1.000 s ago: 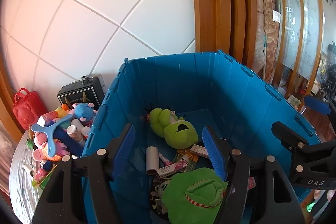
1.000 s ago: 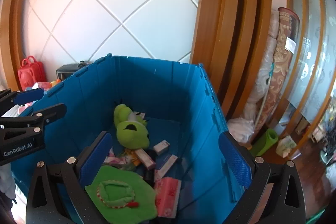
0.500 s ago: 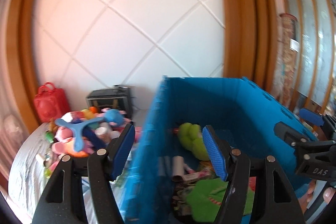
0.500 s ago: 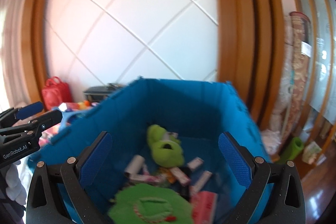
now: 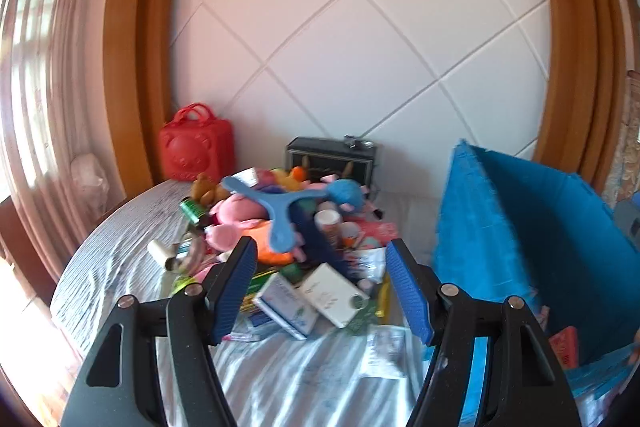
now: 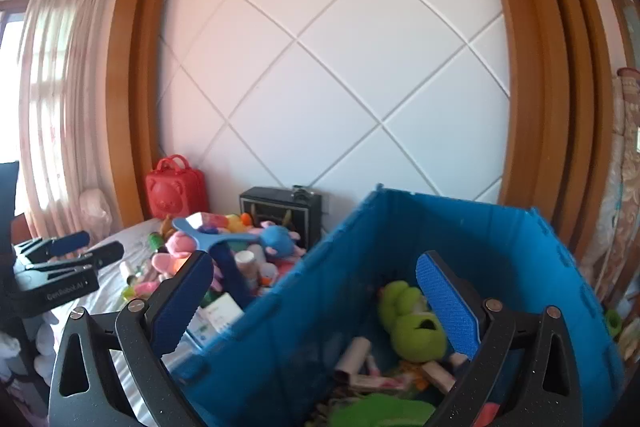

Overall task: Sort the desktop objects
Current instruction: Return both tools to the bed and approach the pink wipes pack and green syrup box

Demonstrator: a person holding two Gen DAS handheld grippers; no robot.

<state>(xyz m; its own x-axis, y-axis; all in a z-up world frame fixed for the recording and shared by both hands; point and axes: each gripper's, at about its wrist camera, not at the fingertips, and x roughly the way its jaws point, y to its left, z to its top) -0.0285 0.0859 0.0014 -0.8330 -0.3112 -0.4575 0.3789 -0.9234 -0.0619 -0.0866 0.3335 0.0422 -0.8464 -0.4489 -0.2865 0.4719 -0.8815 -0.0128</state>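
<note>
A heap of toys and boxes (image 5: 280, 227) lies on the table: pink plush (image 5: 236, 219), a blue three-armed toy (image 5: 280, 207), white boxes (image 5: 332, 293). My left gripper (image 5: 322, 285) hovers open just before the heap, with nothing between its blue pads (image 5: 236, 287). The blue crate (image 5: 520, 227) stands to its right. My right gripper (image 6: 316, 303) is open over the crate's left rim (image 6: 280, 291), holding nothing. Inside the crate (image 6: 480, 239) lie a green plush frog (image 6: 416, 323), a paper roll (image 6: 352, 351) and small packets. The left gripper (image 6: 68, 259) shows at the left edge.
A red bear-faced case (image 5: 196, 143) and a black box (image 5: 330, 155) stand against the white panelled wall behind the heap. The table (image 5: 112, 239) has a rounded left edge with curtains beyond. Rolled rugs (image 6: 628, 163) lean at the far right.
Both grippers swung left, away from the crate's inside. The left view now faces the heap on the table; the right view sits over the crate's left rim. Jaws unchanged.
</note>
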